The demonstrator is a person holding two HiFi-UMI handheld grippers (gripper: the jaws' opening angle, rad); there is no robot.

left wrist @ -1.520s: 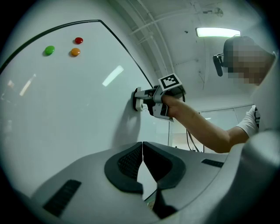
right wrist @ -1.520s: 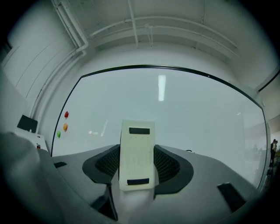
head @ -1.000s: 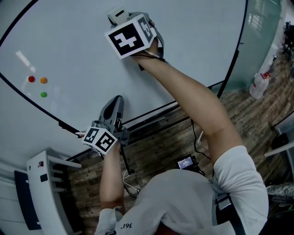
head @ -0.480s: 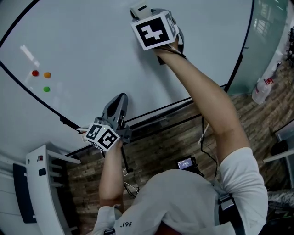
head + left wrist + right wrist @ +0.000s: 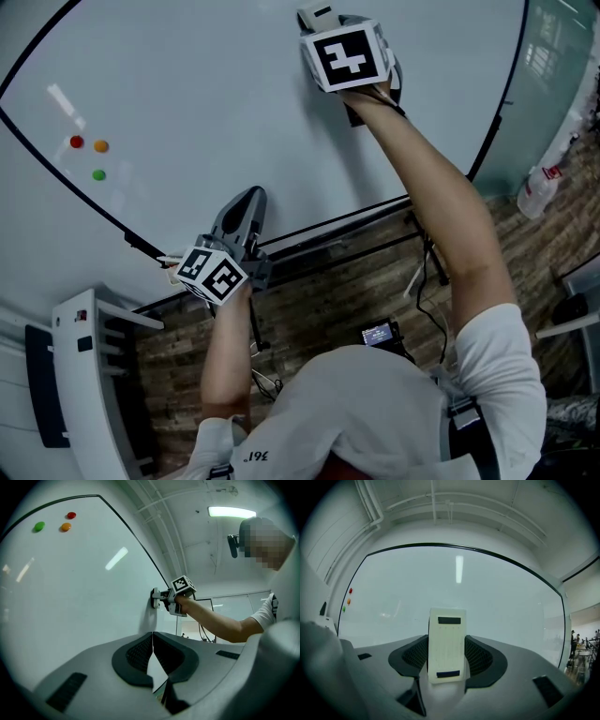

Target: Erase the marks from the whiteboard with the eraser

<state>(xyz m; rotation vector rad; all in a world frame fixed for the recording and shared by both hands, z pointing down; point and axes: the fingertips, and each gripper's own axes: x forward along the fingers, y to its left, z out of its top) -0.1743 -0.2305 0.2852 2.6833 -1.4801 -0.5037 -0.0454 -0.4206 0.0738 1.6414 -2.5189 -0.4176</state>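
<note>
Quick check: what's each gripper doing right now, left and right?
Left gripper: closed, jaws together, holding nothing.
Right gripper: closed on the eraser, pressed against the whiteboard.

Right gripper (image 5: 325,28) slid eraser (image 5: 446,641) rightward across whiteboard (image 5: 187,94).

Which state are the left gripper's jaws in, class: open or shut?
Shut. In the left gripper view, the left gripper has its jaw tips meeting, with nothing held between them.
</note>
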